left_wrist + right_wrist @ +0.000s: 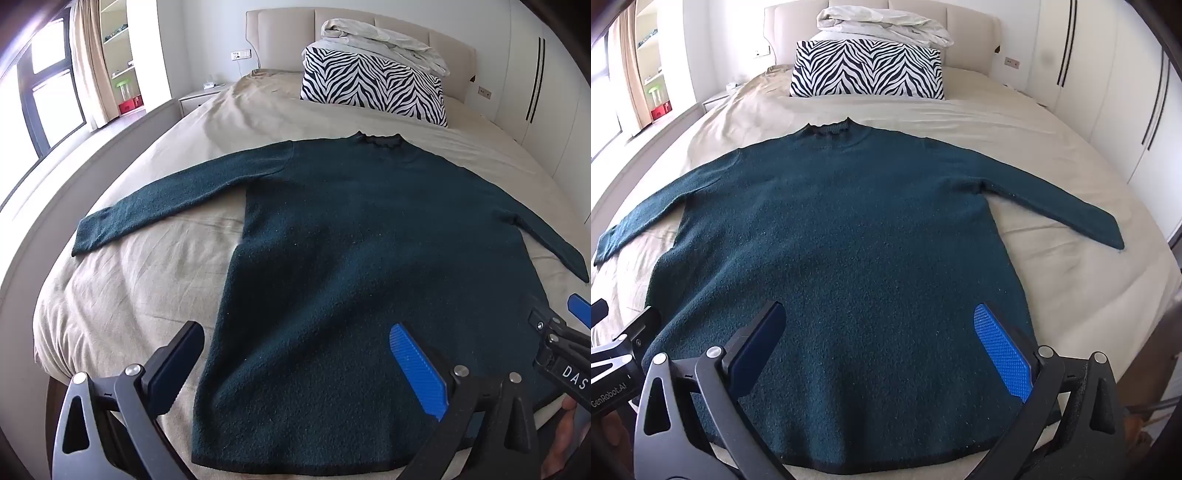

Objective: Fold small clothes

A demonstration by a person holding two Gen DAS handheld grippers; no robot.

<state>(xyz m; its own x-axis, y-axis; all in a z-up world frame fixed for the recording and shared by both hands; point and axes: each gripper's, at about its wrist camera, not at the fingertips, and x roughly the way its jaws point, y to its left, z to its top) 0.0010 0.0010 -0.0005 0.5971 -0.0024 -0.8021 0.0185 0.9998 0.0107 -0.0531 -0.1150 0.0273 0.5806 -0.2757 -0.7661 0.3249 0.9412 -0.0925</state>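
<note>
- Left claw (297,363): spread wide, nothing gripped; it hangs tilted downward over the lower left part of the sweater (369,240); one finger carries a dark pad (177,363), the other a blue ribbed pad (417,369)
- Right claw (890,341): likewise spread wide and gripping nothing; tilted downward above the hem region of the sweater (849,229); dark pad (757,350) on one finger, blue textured pad (1003,350) on the other; whether the tips touch the knit cannot be told
- Each claw shows at the edge of the other's view: the right claw (565,343) at the right margin of the left wrist view, the left claw (617,350) at the left margin of the right wrist view
- Sweater: dark teal knit, laid flat on the bed (1052,155), front or back side up cannot be told; collar toward the headboard (971,33), hem toward the cameras; both sleeves stretched outward and slightly down, unfolded
- Bed: covered by a beige, lightly wrinkled sheet; sweater occupies its near half
- Zebra-striped pillow (868,70): stands against the headboard, well apart from the collar; a crumpled white duvet (882,26) rests on top of it
- Surroundings: white wardrobe doors (1108,74) on the right; window (44,92) and curtain (88,62) on the left
</note>
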